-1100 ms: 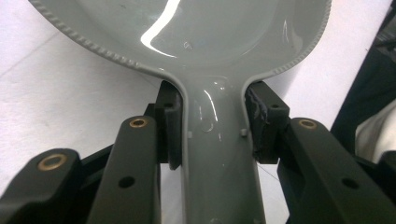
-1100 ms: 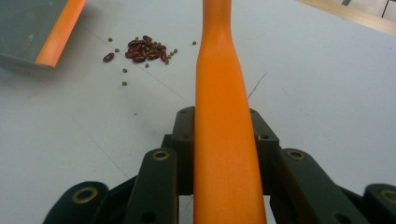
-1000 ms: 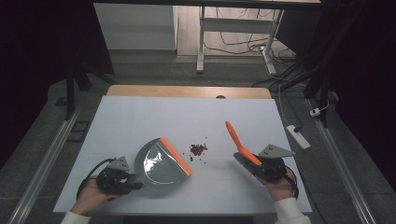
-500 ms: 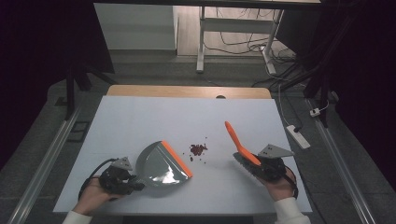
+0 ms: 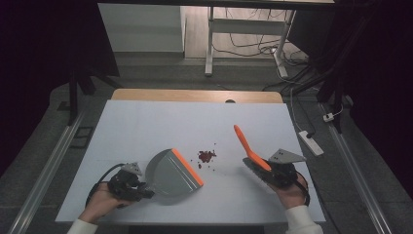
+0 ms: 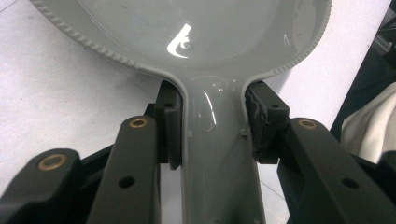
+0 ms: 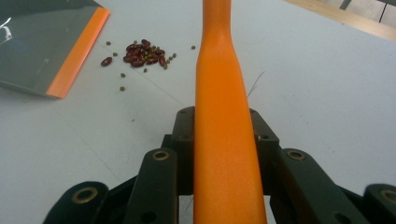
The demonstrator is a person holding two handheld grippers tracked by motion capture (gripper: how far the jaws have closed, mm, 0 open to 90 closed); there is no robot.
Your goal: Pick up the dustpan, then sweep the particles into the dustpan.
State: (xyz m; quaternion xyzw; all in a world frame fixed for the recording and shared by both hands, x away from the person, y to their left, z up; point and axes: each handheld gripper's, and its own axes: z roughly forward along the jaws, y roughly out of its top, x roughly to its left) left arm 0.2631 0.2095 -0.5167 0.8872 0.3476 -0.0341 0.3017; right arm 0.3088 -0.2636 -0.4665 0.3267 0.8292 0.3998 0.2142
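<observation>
Left gripper [image 5: 127,184] low over table, clamped on grey dustpan [image 5: 171,171] handle; right gripper [image 5: 281,174] clamped on orange brush [image 5: 248,146] handle, angled up.

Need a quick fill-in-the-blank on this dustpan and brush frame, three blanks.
1. The left hand-held gripper is shut on the grey dustpan by its ____.
2. The dustpan's front lip is coloured ____.
3. The beans lie between the dustpan and the ____, held by the right hand-held gripper.

Missing words: handle; orange; brush

One dustpan [image 5: 173,174]; one brush [image 5: 249,150]; one bean pile [image 5: 206,156]
</observation>
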